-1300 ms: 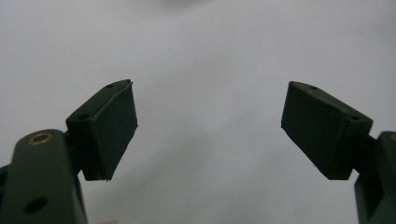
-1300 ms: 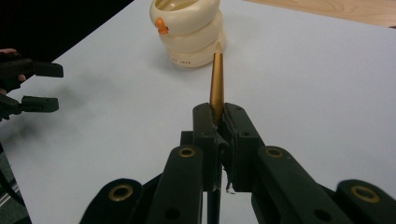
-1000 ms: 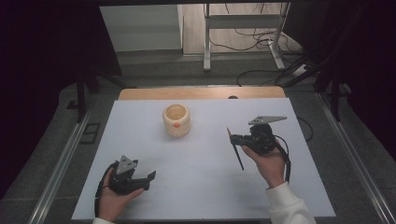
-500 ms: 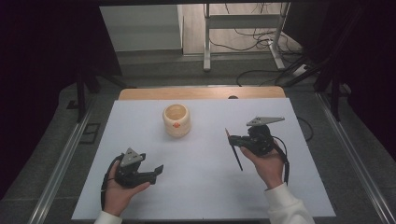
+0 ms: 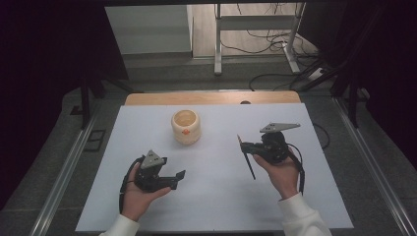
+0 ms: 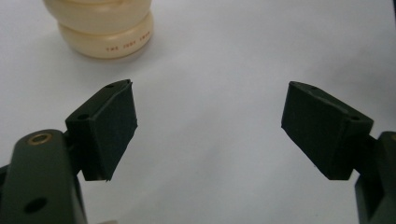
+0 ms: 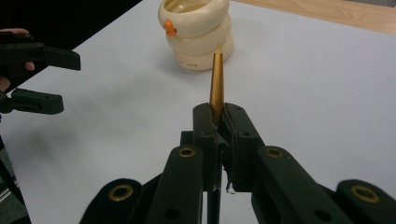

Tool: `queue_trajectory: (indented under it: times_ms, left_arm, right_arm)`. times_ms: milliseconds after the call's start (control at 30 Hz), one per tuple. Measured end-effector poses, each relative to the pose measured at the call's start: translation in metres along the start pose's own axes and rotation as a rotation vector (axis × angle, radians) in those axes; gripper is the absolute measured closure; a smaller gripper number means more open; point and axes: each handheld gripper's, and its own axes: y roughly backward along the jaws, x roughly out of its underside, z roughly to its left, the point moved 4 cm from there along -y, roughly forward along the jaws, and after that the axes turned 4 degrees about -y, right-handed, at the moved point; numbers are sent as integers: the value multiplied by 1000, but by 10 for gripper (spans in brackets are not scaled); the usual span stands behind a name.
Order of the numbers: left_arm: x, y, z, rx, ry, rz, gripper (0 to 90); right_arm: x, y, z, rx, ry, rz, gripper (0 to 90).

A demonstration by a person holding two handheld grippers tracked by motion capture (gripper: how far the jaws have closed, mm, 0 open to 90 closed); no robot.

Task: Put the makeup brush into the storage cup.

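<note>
A: Where was the thin, dark pen-like stick with the golden tapered end [image 7: 216, 77]?

B: Clamped in the right gripper [image 5: 249, 147], whose black jaws were shut tight on it. From above the stick [image 5: 246, 157] slanted across the jaw tips, one end toward the far edge of the white tabletop [image 5: 221, 206], the other toward the near edge. It sat over the tabletop's right half.

A: And seen along that gripper?

B: The golden end rose from between the closed jaws [image 7: 219, 122], pointing toward the cream, ringed ceramic pot with a small orange mark [image 7: 196, 32]. Whether it touched the tabletop, I couldn't tell.

A: How far off was the pot?

B: Well apart from the stick, standing upright nearer the far edge, left of the middle [image 5: 186, 127].

A: The other hand?

B: The left gripper [image 5: 178, 178] lay in an upturned palm near the near-left corner, jaws spread wide with nothing between them. Its own view showed the two dark pads [image 6: 112, 130] well apart over bare white surface, the pot's base [image 6: 106, 35] beyond them, not touching.
</note>
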Motion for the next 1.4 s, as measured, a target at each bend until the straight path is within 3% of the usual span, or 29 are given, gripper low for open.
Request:
queue_trajectory:
  times_ms: [700,867,1300,1400]
  left_arm:
    - [-23,-18,-23,69,-24,-16,184]
    - [-28,-19,-27,115,6,-30,184]
    - [-42,-26,-37,126,-4,-41,185]
    - [-45,-31,-41,144,15,-44,185]
  right_arm:
    - [-1,1,0,-1,1,-12,850]
    - [-1,0,0,-3,3,-14,850]
    - [-1,1,0,0,6,-24,850]
    - [-2,1,-1,3,4,-28,850]
